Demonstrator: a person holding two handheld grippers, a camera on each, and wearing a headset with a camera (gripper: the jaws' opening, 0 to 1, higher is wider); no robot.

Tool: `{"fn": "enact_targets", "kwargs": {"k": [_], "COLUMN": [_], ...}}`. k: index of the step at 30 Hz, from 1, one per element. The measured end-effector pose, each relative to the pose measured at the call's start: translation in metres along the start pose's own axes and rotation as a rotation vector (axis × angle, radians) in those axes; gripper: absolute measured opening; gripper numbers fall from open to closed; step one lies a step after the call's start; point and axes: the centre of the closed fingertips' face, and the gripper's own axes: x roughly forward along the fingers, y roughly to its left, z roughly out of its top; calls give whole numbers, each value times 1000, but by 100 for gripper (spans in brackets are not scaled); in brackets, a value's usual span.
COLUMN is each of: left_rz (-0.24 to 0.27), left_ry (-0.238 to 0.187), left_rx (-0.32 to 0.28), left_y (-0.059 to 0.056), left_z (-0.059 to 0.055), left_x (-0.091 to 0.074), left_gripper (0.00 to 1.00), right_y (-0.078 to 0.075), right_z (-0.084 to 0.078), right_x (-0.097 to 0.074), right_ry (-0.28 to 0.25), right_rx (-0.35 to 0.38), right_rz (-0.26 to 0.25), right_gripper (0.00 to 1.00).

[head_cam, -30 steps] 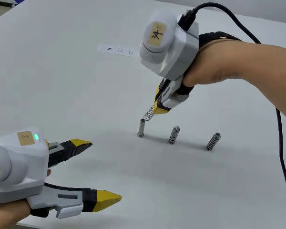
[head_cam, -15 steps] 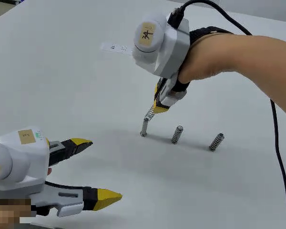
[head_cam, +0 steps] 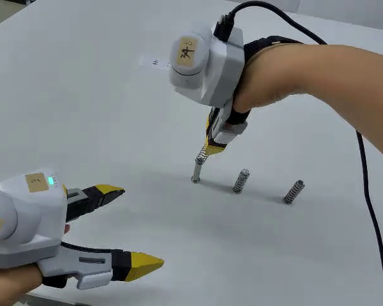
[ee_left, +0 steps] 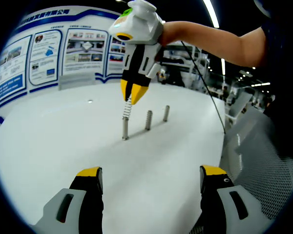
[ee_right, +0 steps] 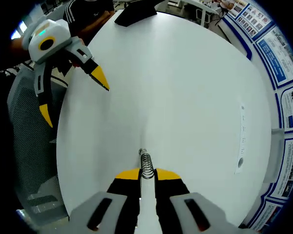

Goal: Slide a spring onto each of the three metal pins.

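Head view: right gripper (head_cam: 207, 150) pinches a coiled metal spring (head_cam: 200, 157) atop the bare grey pin (head_cam: 196, 174), beside two spring-covered pins (head_cam: 241, 181); left gripper (head_cam: 137, 225) gapes; white paper strip (head_cam: 154, 62) half hidden.

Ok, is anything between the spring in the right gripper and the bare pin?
Nothing visible. The spring hangs from the right gripper with its lower end at the top of the bare pin. The two sprung pins stand to one side, and the left gripper is well clear.

A wide white desk (ee_left: 53, 146) meets a wall of blue-and-white posters (ee_left: 44, 53), strip lights (ee_left: 211, 12) overhead, a grey mesh chair (ee_left: 263, 161) at its edge.
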Motion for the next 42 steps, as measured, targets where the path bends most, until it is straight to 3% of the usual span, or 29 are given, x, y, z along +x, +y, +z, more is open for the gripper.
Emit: {"fn": "enact_targets", "kwargs": {"k": [18, 30, 42], "left_rz": [8, 11, 12], "left_ry": [-2, -2, 0], "left_rx": [-9, -10, -6], "left_y": [2, 3, 3], "left_z": [-3, -3, -2], "left_x": [-3, -5, -6], "left_gripper": [83, 83, 83], "right_y": [3, 17, 18], "right_z": [6, 2, 0], "right_x": [23, 39, 47], "right_ry": [78, 71, 28], "right_rx": [-19, 7, 41], "right_rz": [46, 62, 54], "right_gripper": [11, 12, 12]}}
